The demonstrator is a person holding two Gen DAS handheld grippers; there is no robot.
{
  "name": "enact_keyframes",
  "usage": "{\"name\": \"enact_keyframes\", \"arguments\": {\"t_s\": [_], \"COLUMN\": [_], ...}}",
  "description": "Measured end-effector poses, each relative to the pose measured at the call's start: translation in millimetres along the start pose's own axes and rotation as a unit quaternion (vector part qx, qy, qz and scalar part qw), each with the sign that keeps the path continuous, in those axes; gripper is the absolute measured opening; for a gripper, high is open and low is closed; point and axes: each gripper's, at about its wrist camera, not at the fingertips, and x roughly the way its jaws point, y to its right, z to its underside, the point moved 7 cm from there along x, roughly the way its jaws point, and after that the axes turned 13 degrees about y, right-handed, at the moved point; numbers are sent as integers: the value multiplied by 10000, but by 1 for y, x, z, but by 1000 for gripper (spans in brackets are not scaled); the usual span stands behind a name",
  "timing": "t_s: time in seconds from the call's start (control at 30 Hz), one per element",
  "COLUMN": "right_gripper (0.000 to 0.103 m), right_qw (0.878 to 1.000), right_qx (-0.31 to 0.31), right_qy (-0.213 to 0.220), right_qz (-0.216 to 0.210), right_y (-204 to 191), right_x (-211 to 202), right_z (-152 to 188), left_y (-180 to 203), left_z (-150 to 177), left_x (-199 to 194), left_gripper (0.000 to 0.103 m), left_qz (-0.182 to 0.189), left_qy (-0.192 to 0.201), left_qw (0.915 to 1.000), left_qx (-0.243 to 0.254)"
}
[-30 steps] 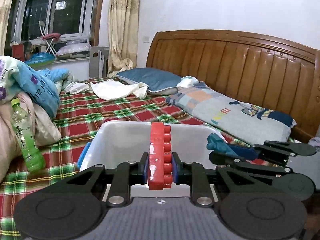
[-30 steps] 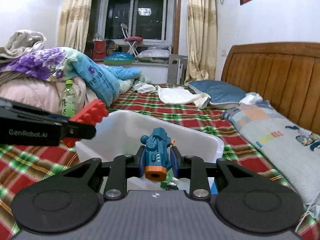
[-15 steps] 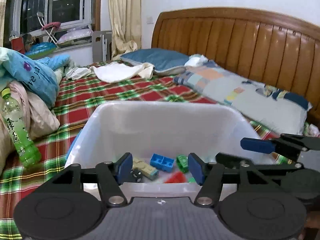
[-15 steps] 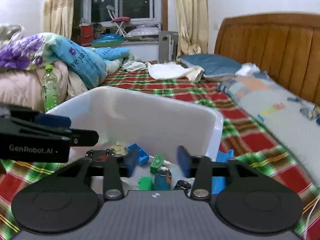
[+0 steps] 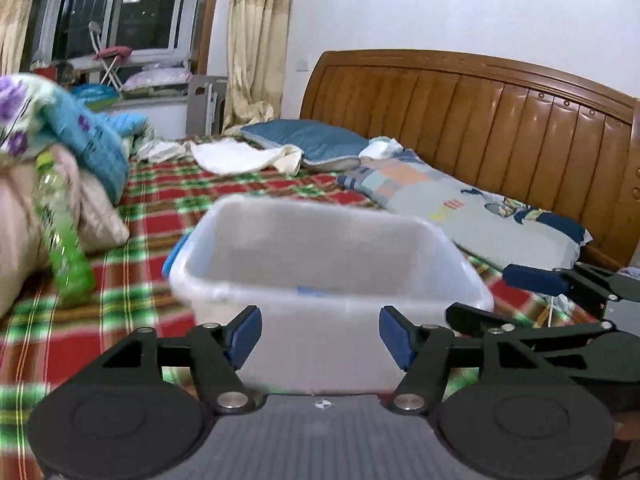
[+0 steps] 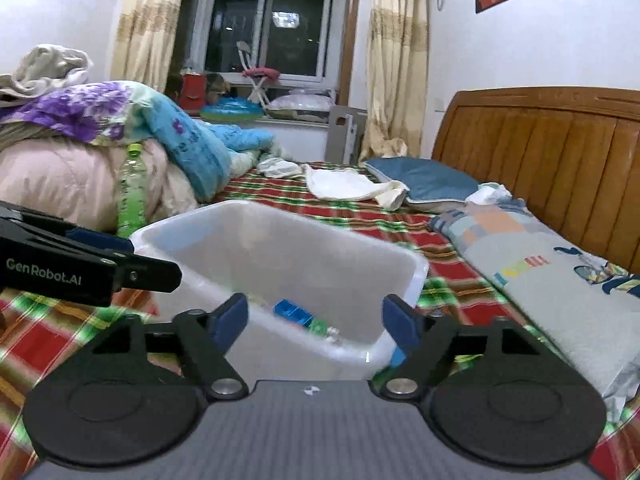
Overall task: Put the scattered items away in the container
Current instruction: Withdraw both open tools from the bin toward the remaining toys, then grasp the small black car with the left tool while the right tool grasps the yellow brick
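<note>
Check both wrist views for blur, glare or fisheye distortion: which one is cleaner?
Left wrist view: motion blur smears the white container, green bottle and plaid bedspread; the open left gripper stays sharp. Right wrist view: cleaner, with only the container's near rim soft; the open right gripper is crisp. Both: the fisheye bends the headboard; lighting is indoor, no strong glare.

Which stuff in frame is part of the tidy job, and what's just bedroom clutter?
Job:
- white bin
- blue brick and green piece inside it
- left gripper and right gripper, both open, nothing held

Clutter:
- green bottle
- blue pillow
- patchwork pillow
- white cloth
- piled quilts
</note>
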Motion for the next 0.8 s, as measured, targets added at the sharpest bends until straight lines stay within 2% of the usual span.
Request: {"name": "enact_keyframes", "arguments": {"t_s": [0.2,0.37,0.47,0.57,0.7,0.8], "right_gripper": [83,83,83,80,80,80], "right_qw": [9981,9948,9961,9972,9950,9947], "right_qx": [241,719,608,395,187,-10], "right_qy": [-535,-582,-487,-339,-732,-795], "right_qz": [-167,-433,-418,-542,-655,-660], "right_y": [-4,-5,-6,-15,-27,-33], "right_x": [-15,-31,-43,-49,-28,-10], "right_z": [45,76,86,79,91,97], "left_y": [-2,3,5,7,6,5], "left_z": [52,94,108,120,123,124], "left_x": [-25,-37,-40,-38,-32,-30], "left_gripper": [69,69,69,69,69,69], "left_qz": [1,45,84,125,105,98], "left_qy": [-392,-695,-795,-909,-956,-975], "left_qw": [9992,9976,9967,9956,9953,9952], "left_qx": [-80,47,146,172,126,78]}}
